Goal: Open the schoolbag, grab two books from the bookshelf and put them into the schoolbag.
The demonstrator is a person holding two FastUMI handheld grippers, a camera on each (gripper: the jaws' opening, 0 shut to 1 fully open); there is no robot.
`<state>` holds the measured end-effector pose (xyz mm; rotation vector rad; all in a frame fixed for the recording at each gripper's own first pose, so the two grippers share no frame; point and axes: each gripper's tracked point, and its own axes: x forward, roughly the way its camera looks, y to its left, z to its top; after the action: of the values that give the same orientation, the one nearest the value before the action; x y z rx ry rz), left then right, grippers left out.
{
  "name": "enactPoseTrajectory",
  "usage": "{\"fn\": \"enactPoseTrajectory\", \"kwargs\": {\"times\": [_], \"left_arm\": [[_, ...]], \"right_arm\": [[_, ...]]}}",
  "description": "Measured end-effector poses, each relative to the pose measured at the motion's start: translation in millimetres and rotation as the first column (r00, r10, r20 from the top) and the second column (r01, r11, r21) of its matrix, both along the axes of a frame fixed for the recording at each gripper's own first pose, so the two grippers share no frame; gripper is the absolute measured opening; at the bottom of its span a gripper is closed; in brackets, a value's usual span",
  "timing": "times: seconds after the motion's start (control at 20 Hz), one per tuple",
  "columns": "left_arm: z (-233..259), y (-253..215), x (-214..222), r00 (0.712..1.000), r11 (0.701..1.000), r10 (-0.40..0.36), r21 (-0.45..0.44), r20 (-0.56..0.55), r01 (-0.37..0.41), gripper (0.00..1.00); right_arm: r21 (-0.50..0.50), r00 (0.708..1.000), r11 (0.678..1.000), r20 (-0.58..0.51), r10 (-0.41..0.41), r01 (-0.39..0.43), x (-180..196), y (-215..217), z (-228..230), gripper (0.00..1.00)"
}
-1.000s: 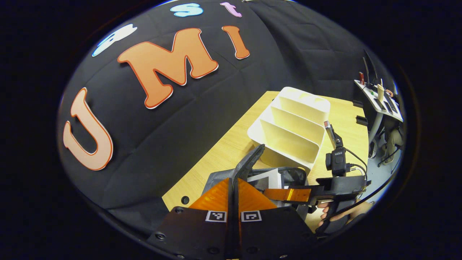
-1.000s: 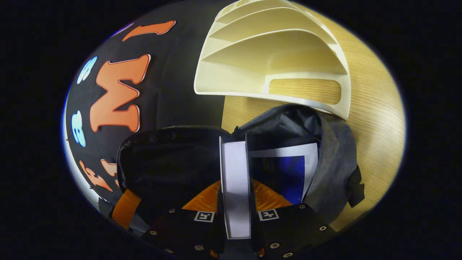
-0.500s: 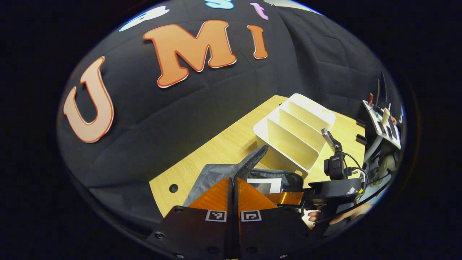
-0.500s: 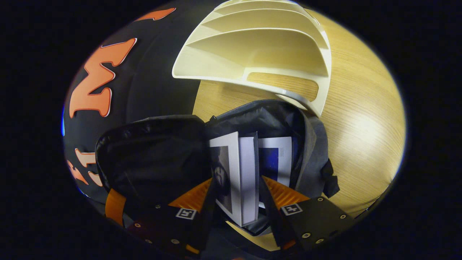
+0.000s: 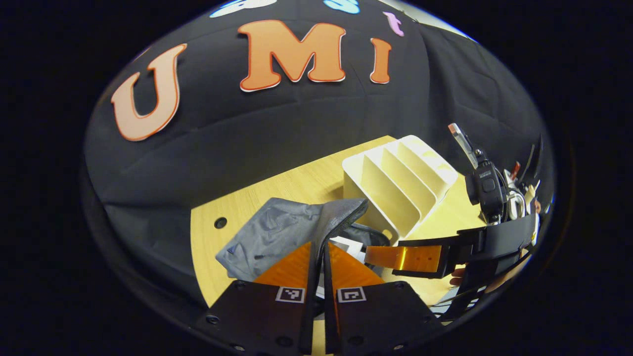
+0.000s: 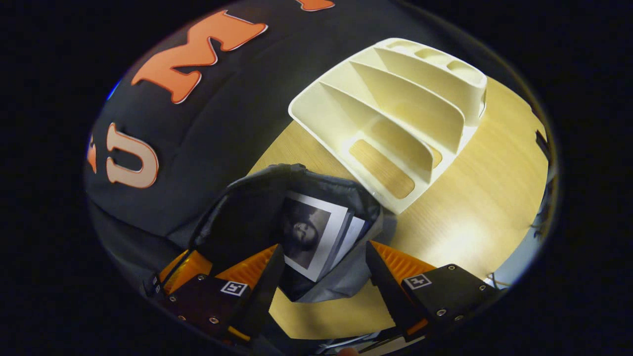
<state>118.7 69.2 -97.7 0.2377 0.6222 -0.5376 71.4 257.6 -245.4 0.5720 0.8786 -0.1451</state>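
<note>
In the left gripper view, the left gripper [image 5: 319, 247] sits at the bottom centre with its fingers clenched on the dark padded flap [image 5: 341, 217] of the grey schoolbag [image 5: 269, 235], the flap edge rising from between them toward mid-frame. The bag lies on the wooden table [image 5: 277, 188], just beside the cream bookshelf [image 5: 395, 183] at centre right, whose slots look empty from here. A white corner of a book shows in the bag's mouth right of the fingers. At lower right the right gripper [image 5: 403, 258] reaches in level above the bag's mouth, a hand [image 5: 494, 282] behind it. In the right gripper view, the right gripper [image 6: 321, 267] spans the bottom of the frame with its fingers spread wide and released, touching nothing that I can make out, each flanking the open bag [image 6: 296, 217]. Two books stand in the opening at lower centre: the portrait-cover book [image 6: 309, 235] in front and a second book [image 6: 353, 235] close behind it. The bookshelf [image 6: 395, 113] at upper right shows bare slots. Judging from this, the bag is open and both books are inside, so the task looks essentially done, with only letting go of the flap left.
</note>
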Motion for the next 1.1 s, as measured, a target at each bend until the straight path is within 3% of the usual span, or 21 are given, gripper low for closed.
{"fn": "enactPoseTrajectory", "kwargs": {"times": [0.2, 0.4, 0.5, 0.6, 0.75, 0.9, 1.0, 1.1], "left_arm": [[0.2, -21.0, -35.8, 0.998, 0.996, 0.056, -0.072, -0.030, -0.058, 0.22], [10.3, -48.1, -64.1, 0.994, 0.985, 0.109, -0.134, -0.005, -0.108, 0.98], [31.9, -55.7, -68.3, 0.982, 0.972, 0.178, -0.169, 0.064, -0.165, 0.98], [55.4, -59.8, -71.7, 0.950, 0.949, 0.262, -0.222, 0.168, -0.223, 0.98], [86.8, -67.0, -82.6, 0.886, 0.915, 0.359, -0.297, 0.293, -0.273, 0.98], [99.8, -68.8, -91.5, 0.842, 0.909, 0.390, -0.300, 0.372, -0.289, 0.98], [101.6, -69.6, -96.4, 0.823, 0.901, 0.413, -0.308, 0.390, -0.306, 0.98], [107.6, -71.2, -99.0, 0.800, 0.886, 0.442, -0.338, 0.406, -0.318, 0.98]], "right_arm": [[-0.158, 0.993, 0.983, 0.054, 0.108, -0.098, -11.1, -29.1, 37.1, 0.98], [-0.330, 0.953, 0.931, 0.195, 0.230, -0.157, -11.0, -54.5, 104.8, 0.98], [-0.422, 0.915, 0.896, 0.292, 0.279, -0.138, -6.7, -66.9, 144.3, 0.98], [-0.509, 0.865, 0.858, 0.396, 0.307, -0.071, -4.4, -82.2, 181.2, 0.98], [-0.547, 0.781, 0.836, 0.541, 0.312, 0.045, -19.9, -102.7, 224.2, 0.98], [-0.572, 0.695, 0.802, 0.647, 0.315, 0.169, -30.9, -118.3, 261.4, 0.97], [-0.569, 0.668, 0.796, 0.676, 0.310, 0.207, -37.4, -138.8, 269.4, 0.97], [-0.581, 0.672, 0.780, 0.675, 0.304, 0.231, -46.9, -156.6, 262.1, 0.97]]}}
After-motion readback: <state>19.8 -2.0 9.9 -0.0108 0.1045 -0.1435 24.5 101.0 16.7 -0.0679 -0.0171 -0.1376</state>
